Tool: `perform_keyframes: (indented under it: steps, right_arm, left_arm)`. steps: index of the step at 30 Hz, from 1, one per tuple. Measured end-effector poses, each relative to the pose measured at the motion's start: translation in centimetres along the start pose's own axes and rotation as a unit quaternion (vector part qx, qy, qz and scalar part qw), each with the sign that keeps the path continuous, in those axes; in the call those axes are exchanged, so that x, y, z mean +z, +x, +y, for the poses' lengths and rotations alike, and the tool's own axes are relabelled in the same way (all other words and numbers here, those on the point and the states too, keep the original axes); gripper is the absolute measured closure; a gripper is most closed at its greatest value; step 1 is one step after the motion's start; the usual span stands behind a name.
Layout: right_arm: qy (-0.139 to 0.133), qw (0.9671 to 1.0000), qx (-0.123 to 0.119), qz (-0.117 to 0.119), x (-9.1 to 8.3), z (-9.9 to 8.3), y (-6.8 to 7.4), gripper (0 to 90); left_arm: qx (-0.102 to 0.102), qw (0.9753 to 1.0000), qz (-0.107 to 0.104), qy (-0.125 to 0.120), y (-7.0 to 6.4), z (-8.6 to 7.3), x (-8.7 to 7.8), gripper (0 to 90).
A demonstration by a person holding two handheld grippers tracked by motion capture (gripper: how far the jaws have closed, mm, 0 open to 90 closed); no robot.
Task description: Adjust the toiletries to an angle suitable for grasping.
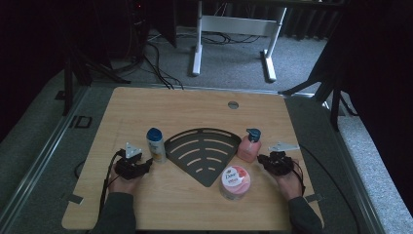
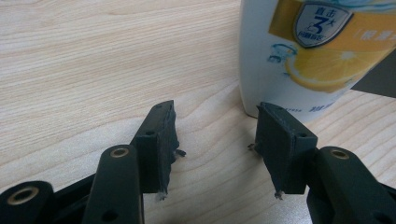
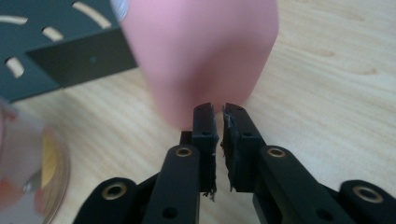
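A white bottle with a blue cap (image 1: 156, 144) and a lemon label (image 2: 308, 56) stands left of a black fan-shaped slotted rack (image 1: 202, 152). My left gripper (image 1: 144, 167) (image 2: 215, 128) is open just in front of the bottle's base, nothing between its jaws. A pink pump bottle (image 1: 249, 146) (image 3: 201, 56) stands at the rack's right corner. My right gripper (image 1: 265, 160) (image 3: 219, 116) is shut, its tips almost at the pink bottle's base, holding nothing. A pink-lidded Dove jar (image 1: 234, 182) (image 3: 23, 172) sits near the rack's tip.
The wooden table (image 1: 146, 107) has a round cable hole (image 1: 233, 104) at the back. A white desk frame (image 1: 234, 29) and cables lie on the carpet beyond. Open wood stretches behind the rack and along the front edge.
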State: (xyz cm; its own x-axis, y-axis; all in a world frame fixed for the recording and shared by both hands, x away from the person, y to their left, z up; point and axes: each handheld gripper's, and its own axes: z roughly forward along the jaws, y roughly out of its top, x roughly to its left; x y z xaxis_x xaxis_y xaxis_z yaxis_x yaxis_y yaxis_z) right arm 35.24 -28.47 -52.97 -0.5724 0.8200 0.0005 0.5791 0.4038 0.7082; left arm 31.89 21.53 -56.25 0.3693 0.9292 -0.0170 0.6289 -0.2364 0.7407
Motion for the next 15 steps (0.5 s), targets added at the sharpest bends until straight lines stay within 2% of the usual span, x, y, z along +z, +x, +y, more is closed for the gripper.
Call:
perform_keyframes:
  steps: [12,15]
  right_arm:
    - [0.007,0.9997,-0.017,0.017,-1.6,-1.8,1.1,69.8]
    - [-0.003,0.9991,-0.023,0.035,-2.5,-2.5,1.8,68.0]
  left_arm:
    - [0.006,1.0000,-0.005,0.002,-0.2,-0.1,-0.1,45.7]
    - [0.009,0.9999,-0.006,0.002,-0.2,-0.1,-0.2,45.7]
